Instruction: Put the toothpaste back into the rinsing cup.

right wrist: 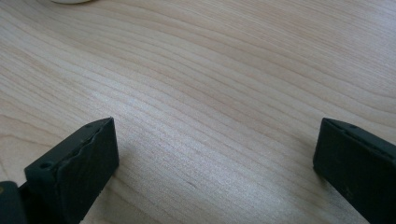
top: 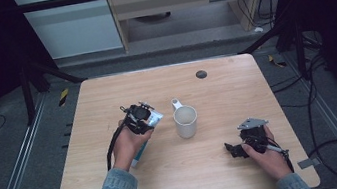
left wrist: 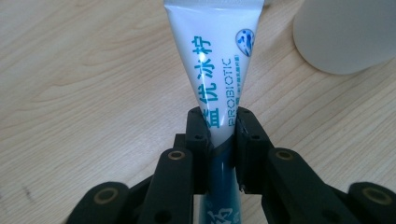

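One wooden table (top: pixel 180 184), bearing one white mug (top: pixel 186 121) near its middle. Two forearms in denim sleeves reaching in from the near edge. Left gripper (left wrist: pixel 219 122), just left of the mug, clamped on one white toothpaste tube (left wrist: pixel 212 60), crimped end pointing away. Right gripper (right wrist: pixel 215 149), right of and nearer than the mug, low over the table, spread wide, holding nothing.

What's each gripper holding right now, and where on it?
Left gripper clamps the toothpaste tube across its middle; right gripper is open, holding nothing.
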Tool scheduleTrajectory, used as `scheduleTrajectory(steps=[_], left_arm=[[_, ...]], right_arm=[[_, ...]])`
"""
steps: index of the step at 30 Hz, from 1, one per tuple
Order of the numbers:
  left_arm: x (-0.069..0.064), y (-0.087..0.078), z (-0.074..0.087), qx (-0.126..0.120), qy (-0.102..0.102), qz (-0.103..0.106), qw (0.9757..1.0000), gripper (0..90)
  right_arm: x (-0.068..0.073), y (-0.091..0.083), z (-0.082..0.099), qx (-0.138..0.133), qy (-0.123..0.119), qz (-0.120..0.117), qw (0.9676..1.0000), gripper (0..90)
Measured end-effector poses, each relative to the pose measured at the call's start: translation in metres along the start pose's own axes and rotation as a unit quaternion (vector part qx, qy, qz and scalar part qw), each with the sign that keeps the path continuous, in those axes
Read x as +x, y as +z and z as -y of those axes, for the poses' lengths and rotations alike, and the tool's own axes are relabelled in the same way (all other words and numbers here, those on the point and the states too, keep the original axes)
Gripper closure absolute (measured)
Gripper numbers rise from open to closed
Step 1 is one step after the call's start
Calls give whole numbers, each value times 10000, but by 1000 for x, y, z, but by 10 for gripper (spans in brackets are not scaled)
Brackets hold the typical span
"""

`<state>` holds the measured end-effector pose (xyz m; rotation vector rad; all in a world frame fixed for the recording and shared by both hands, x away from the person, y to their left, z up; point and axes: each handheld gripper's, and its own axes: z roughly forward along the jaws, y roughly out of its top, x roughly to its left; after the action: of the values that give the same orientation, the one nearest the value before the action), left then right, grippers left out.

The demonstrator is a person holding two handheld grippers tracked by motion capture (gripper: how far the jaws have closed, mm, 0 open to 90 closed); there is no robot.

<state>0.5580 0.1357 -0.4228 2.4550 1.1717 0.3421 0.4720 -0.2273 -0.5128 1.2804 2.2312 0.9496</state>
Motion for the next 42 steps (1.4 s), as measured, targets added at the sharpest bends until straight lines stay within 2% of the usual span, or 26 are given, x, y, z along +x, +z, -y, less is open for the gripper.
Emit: scheduleTrajectory(steps=[2, 9, 13, 18, 21, 23, 32, 34, 42], left_arm=[[3, -8, 1, -69, -29, -19, 10000, 774], [5, -17, 3, -265, -89, -37, 9996, 775], [4, -23, 3, -402, -135, -162, 9990, 775], [2, -30, 3, -559, -143, -150, 9982, 776], [-2, -34, 2, -678, -103, -217, 9974, 775], [-4, -38, 1, -823, -130, -180, 9964, 775], [-7, -40, -7, -935, -112, -198, 9954, 775], [-9, -44, -10, -968, -56, -209, 9951, 775], [-13, -52, -19, -1154, -74, -247, 9930, 775]], right_arm=[[0, 0, 0, -1, 5, 0, 10000, 4], [0, 0, 0, -1, 6, 0, 10000, 4], [0, 0, 0, 2, 11, -1, 10000, 4], [0, 0, 0, -1, 5, 1, 10000, 4], [0, 0, 0, 1, 15, 0, 10000, 4], [0, 0, 0, 1, 0, 1, 10000, 4], [0, 0, 0, 2, 8, -2, 10000, 4], [0, 0, 0, -1, 7, -1, 10000, 4], [0, 0, 0, 3, 22, -3, 10000, 4]])
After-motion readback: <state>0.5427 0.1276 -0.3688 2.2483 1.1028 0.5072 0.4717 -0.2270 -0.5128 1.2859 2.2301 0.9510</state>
